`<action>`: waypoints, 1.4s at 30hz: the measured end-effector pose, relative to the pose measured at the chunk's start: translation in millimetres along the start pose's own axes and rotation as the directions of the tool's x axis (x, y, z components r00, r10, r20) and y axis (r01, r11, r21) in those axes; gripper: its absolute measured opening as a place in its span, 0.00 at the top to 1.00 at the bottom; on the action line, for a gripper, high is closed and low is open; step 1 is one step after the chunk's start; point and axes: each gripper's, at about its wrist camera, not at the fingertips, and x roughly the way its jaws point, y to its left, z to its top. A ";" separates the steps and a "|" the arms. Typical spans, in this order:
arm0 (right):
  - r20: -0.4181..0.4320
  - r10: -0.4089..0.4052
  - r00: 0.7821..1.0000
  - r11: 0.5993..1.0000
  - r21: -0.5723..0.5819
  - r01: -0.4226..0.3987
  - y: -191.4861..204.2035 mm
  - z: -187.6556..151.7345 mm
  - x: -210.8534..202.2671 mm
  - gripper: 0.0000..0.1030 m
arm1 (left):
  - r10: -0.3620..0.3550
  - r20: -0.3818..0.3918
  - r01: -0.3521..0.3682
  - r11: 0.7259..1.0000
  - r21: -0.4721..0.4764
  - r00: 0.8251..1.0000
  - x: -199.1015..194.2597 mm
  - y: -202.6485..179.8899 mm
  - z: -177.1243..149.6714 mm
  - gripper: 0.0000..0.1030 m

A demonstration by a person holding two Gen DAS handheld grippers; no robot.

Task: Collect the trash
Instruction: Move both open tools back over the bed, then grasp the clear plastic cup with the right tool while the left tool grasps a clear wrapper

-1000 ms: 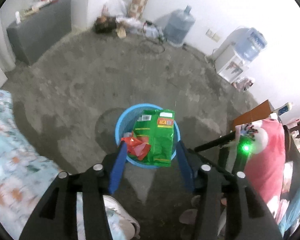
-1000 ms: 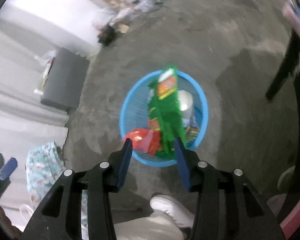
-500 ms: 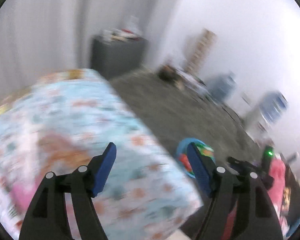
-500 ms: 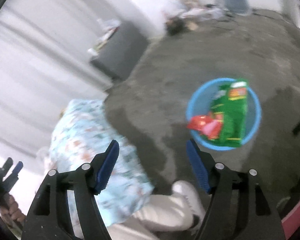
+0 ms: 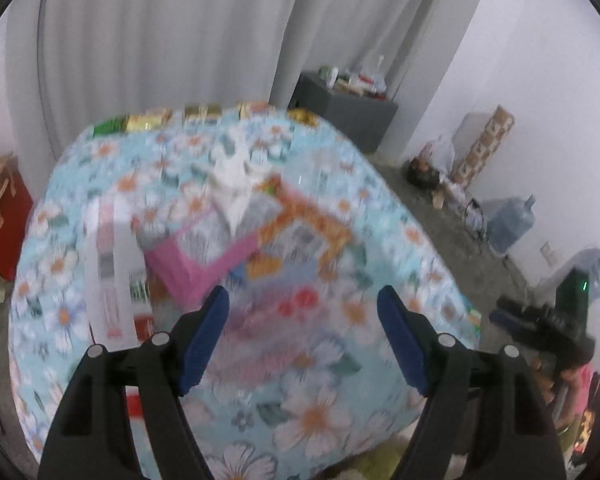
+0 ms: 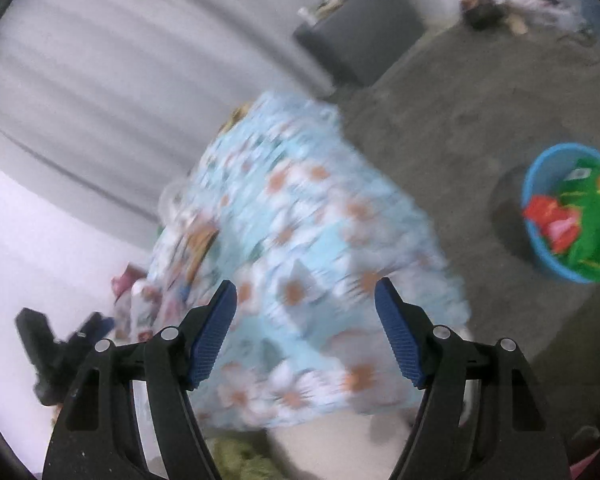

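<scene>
Both tongs spread, empty. We judge the flat pink-edged cardboard box [image 5: 204,264] light, stiff; pinch its rim.

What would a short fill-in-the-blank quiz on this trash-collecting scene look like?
1. The basket on the floor is ____ in colour.
2. The biggest wrapper in the basket, a snack bag, is ____.
3. The table wears a light blue cloth printed with ____.
4. The pink box lies on the ____.

Missing words: blue; green; flowers; table
</scene>
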 end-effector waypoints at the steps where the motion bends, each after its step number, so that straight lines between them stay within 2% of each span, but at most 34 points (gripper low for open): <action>1: -0.015 0.012 1.000 1.000 -0.005 -0.012 5.7 -1.5 4.8 0.34 | -0.001 -0.012 0.001 1.000 0.008 1.000 2.1 1.0 -7.5 0.28; 4: -0.073 0.055 0.996 0.998 -0.011 -0.056 19.8 -5.9 22.3 0.34 | 0.024 -0.013 -0.023 0.995 0.093 1.000 7.2 -11.6 -26.2 0.28; 6: -0.115 0.095 0.989 0.996 0.010 -0.094 26.0 -8.8 35.2 0.34 | 0.046 0.055 -0.055 0.982 0.179 0.997 9.3 -20.9 -36.0 0.28; 8: -0.139 0.107 0.984 0.994 0.019 -0.106 33.3 -11.1 43.4 0.34 | 0.064 0.110 -0.093 0.956 0.278 0.992 11.8 -34.4 -44.6 0.28; 11: -0.165 0.104 0.981 0.995 0.014 -0.103 42.5 -12.2 50.3 0.34 | 0.132 0.136 -0.178 0.890 0.421 0.982 29.4 -52.7 -57.3 0.27; 13: -0.176 0.104 0.979 0.995 0.009 -0.104 46.9 -13.3 52.9 0.34 | 0.171 0.146 -0.221 0.847 0.483 0.974 43.3 -60.2 -65.1 0.28; 15: -0.185 0.102 0.977 0.995 0.006 -0.102 51.8 -14.5 59.3 0.34 | 0.208 0.155 -0.259 0.816 0.517 0.966 54.4 -61.0 -70.3 0.28; 20: -0.203 0.089 0.975 0.996 0.008 -0.090 52.0 -14.4 68.8 0.34 | 0.352 0.225 -0.414 0.684 0.601 0.908 83.9 -57.0 -85.5 0.28; 22: -0.207 0.086 0.974 0.996 0.004 -0.087 53.5 -13.5 72.8 0.34 | 0.373 0.283 -0.465 0.626 0.626 0.884 87.3 -57.7 -93.7 0.28; 24: -0.213 0.084 0.973 0.996 0.006 -0.085 52.3 -12.7 74.7 0.34 | 0.374 0.316 -0.487 0.596 0.639 0.872 90.3 -59.8 -99.2 0.31; 27: -0.220 0.080 0.972 0.997 0.008 -0.080 53.8 -11.0 78.9 0.32 | 0.369 0.327 -0.491 0.583 0.647 0.870 93.8 -59.8 -101.1 0.39; 34: -0.228 0.059 0.972 0.998 -0.003 -0.061 60.9 -9.0 86.5 0.32 | 0.364 0.303 -0.472 0.619 0.628 0.881 102.3 -54.8 -90.9 0.52; 37: -0.228 0.054 0.972 0.998 -0.004 -0.056 63.4 -7.3 86.5 0.32 | 0.370 0.305 -0.477 0.623 0.620 0.878 102.0 -55.8 -89.3 0.60; 40: -0.207 0.086 0.975 0.996 0.014 -0.085 67.5 -2.4 87.6 0.33 | 0.375 0.325 -0.495 0.620 0.609 0.869 100.0 -54.9 -86.5 0.68; 42: -0.196 0.126 0.973 0.992 0.033 -0.122 68.6 2.1 87.8 0.33 | 0.377 0.328 -0.499 0.628 0.597 0.866 99.1 -52.4 -83.9 0.75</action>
